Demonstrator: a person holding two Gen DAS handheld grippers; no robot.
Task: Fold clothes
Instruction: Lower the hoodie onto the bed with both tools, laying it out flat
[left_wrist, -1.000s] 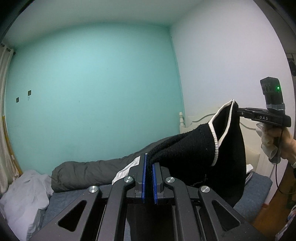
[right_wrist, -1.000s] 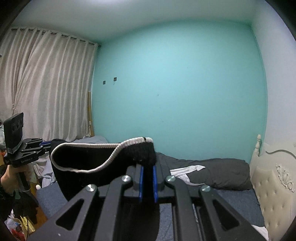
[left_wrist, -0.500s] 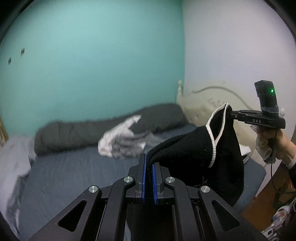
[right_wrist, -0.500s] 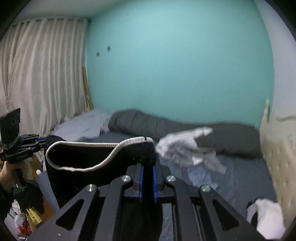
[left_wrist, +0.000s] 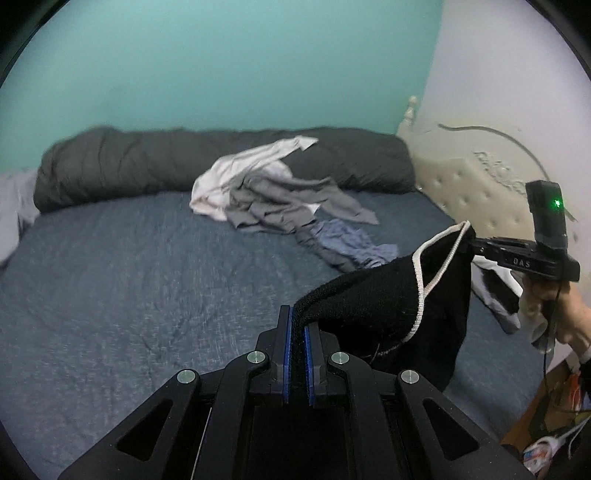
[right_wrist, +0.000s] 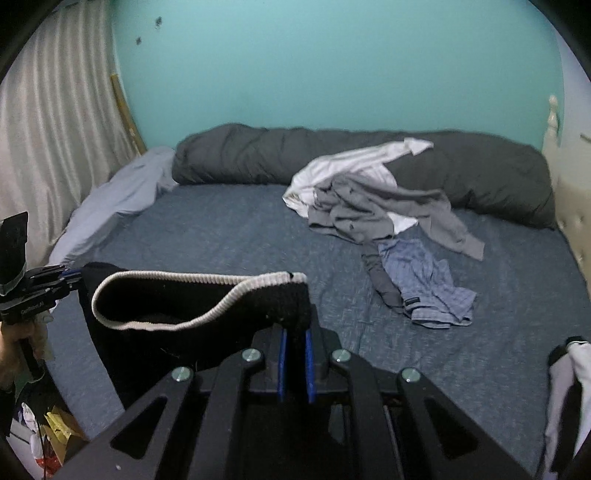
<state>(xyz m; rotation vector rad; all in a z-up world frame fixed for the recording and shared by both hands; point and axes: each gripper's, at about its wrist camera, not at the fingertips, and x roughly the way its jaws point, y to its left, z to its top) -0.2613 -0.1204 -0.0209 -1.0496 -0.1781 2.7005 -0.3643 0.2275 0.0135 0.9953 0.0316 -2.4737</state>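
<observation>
A black knit garment (left_wrist: 384, 306) with a white ribbed edge hangs in the air over the near side of the bed, stretched between both grippers. My left gripper (left_wrist: 297, 325) is shut on one corner of it. The right gripper (left_wrist: 476, 243) pinches the other corner at the right of the left wrist view, held by a hand. From the right wrist, the same garment (right_wrist: 177, 306) spans leftward from my right gripper (right_wrist: 294, 332), which is shut on it, to the left gripper (right_wrist: 72, 275). The garment's lower part droops below both views.
The blue-grey bed sheet (left_wrist: 147, 280) lies below. A heap of white, grey and blue clothes (right_wrist: 376, 206) sits mid-bed before a rolled dark duvet (right_wrist: 258, 155). Cream headboard (left_wrist: 472, 192) on the right, curtain (right_wrist: 48, 122) on the left. A black-and-white garment (right_wrist: 569, 387) lies at the right edge.
Both cameras have tilted down from the wall toward the bed, so the mattress and clothes heap now fill the views. The black garment stays stretched between both shut grippers.
</observation>
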